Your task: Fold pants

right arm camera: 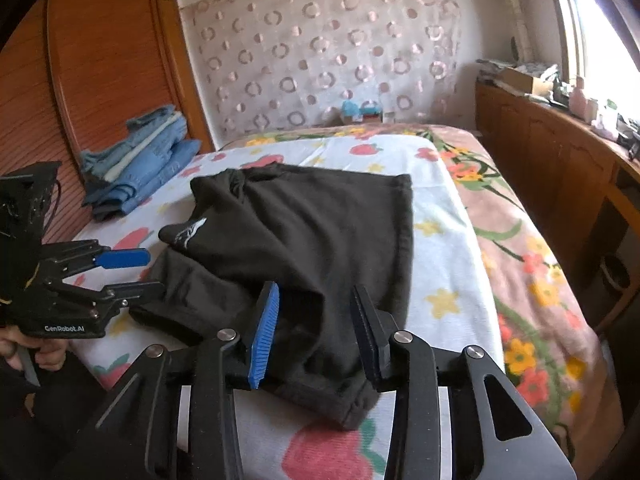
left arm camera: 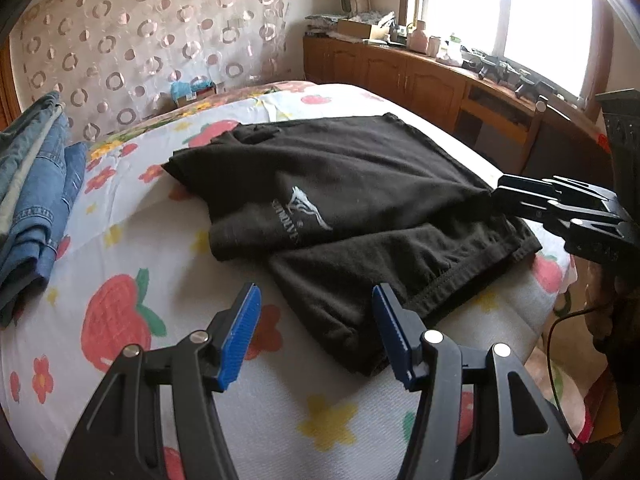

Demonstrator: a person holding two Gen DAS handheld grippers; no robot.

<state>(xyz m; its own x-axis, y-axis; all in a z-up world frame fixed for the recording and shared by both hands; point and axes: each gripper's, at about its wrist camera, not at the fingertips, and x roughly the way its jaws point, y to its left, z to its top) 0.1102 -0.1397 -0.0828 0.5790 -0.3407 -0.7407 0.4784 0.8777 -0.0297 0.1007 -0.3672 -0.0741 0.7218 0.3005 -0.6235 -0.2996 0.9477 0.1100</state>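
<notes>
Black pants (left arm camera: 360, 200) with white logo (left arm camera: 304, 216); white sheet (left arm camera: 160, 360) printed with red strawberries, yellow flowers; blue jeans (left arm camera: 36, 200); blue-padded black grippers.

Left wrist camera sits low at the bed's (left arm camera: 168, 248) near edge, facing twelve o'clock over the black pants (left arm camera: 352, 200), window at two. Right wrist camera, seemingly further right, looks likewise; both share pants, folded jeans (right arm camera: 140, 164), curtain (right arm camera: 320, 52).
</notes>
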